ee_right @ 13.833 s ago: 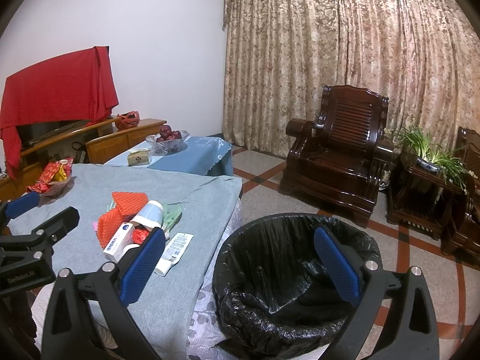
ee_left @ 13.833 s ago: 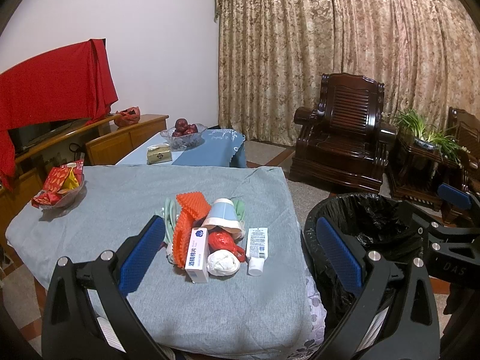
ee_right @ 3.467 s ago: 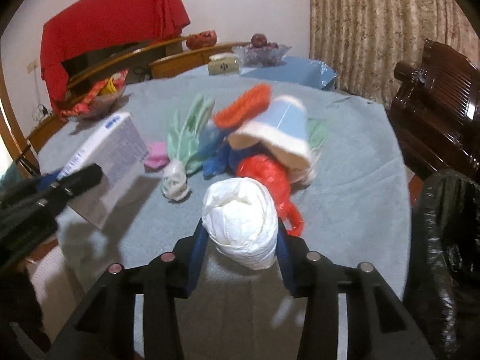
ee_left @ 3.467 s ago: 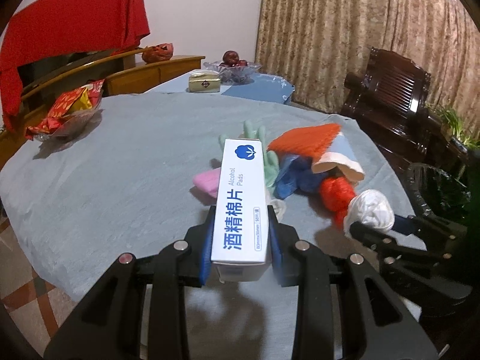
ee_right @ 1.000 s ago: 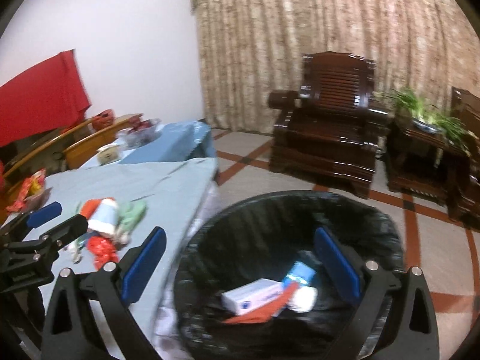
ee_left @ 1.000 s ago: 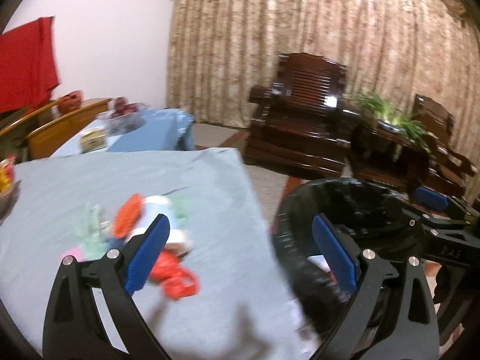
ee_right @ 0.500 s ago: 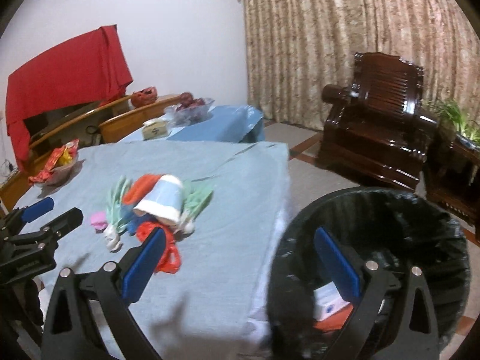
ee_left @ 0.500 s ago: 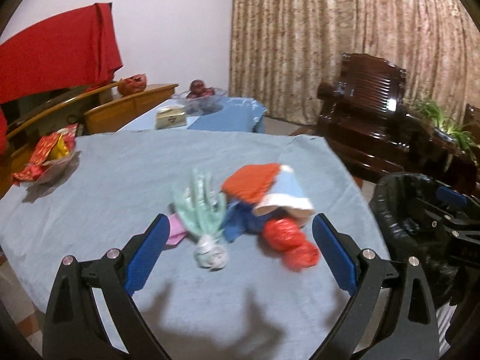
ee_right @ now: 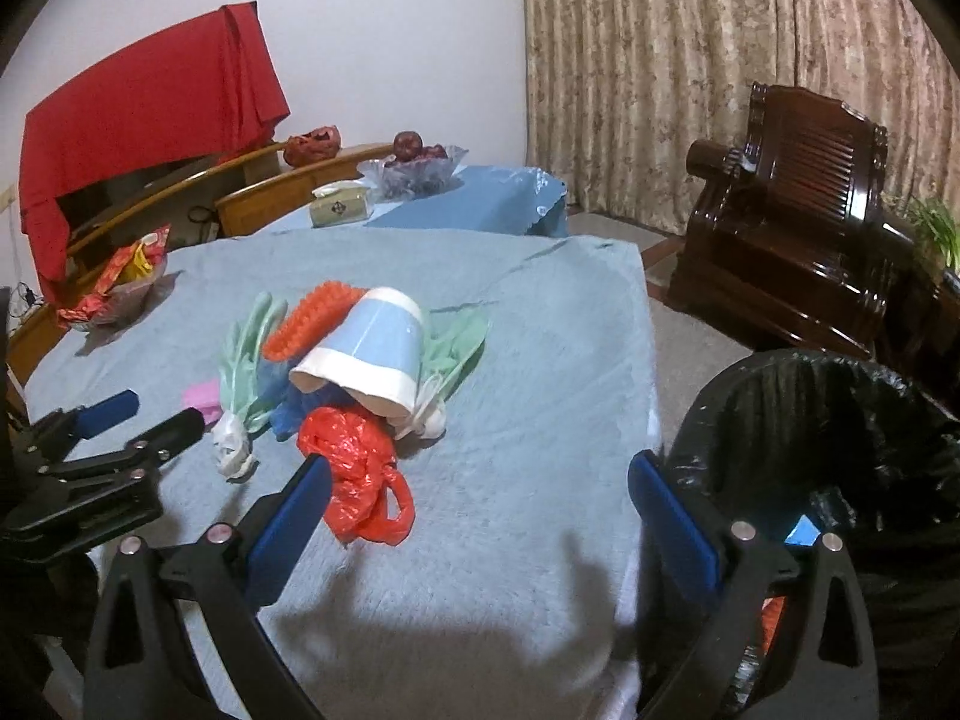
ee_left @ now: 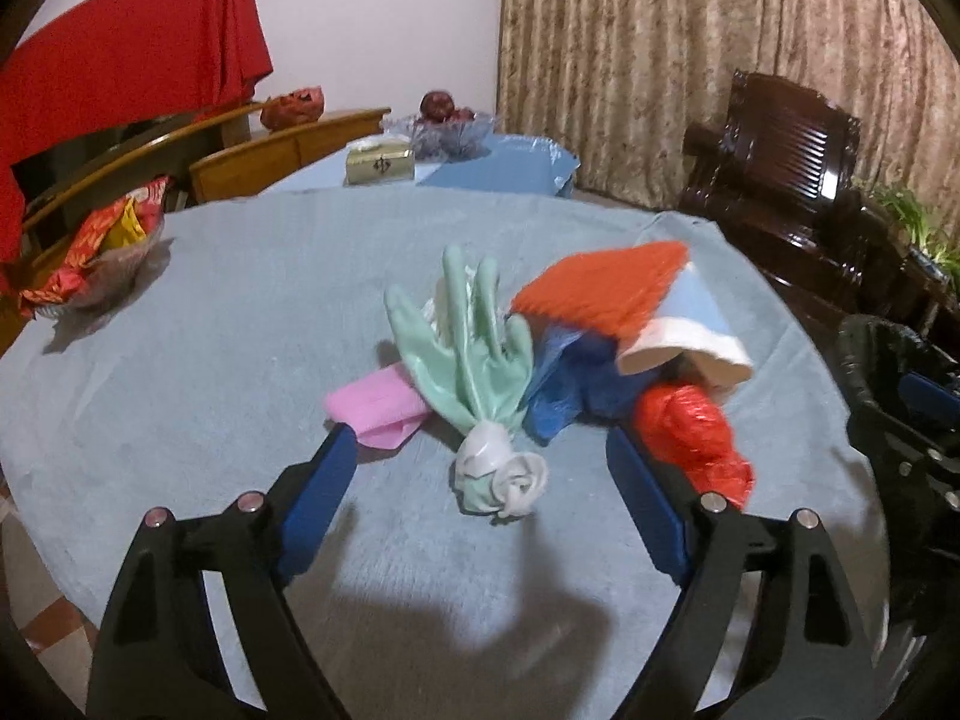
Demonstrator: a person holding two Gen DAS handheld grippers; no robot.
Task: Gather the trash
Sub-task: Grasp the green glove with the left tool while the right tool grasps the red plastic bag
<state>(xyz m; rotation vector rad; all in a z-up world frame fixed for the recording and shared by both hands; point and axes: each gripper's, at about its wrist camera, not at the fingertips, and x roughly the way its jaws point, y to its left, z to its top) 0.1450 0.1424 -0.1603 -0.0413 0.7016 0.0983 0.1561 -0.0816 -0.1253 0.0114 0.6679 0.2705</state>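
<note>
A heap of trash lies mid-table on the grey-blue cloth (ee_left: 198,324): a green glove (ee_left: 468,354) with a knotted white end, a pink scrap (ee_left: 378,405), an orange mesh piece (ee_left: 600,288), a blue paper cup (ee_left: 690,336) on its side, blue plastic (ee_left: 558,396) and a red plastic bag (ee_left: 690,432). My left gripper (ee_left: 480,480) is open and empty, just short of the glove's knot. My right gripper (ee_right: 480,510) is open and empty, in front of the red bag (ee_right: 354,480) and cup (ee_right: 366,354). The black-lined trash bin (ee_right: 840,456) stands at the table's right edge.
A bowl of red snack packets (ee_left: 96,258) sits at the table's left. Behind are a blue-covered low table (ee_right: 474,198) with a fruit bowl (ee_right: 420,165) and tissue box (ee_right: 339,207), a wooden cabinet, and a dark wooden armchair (ee_right: 798,222) to the right.
Both grippers have swung from over the bin, where the box and white wad now lie, back to the table and come closer to the heap. Both stay open.
</note>
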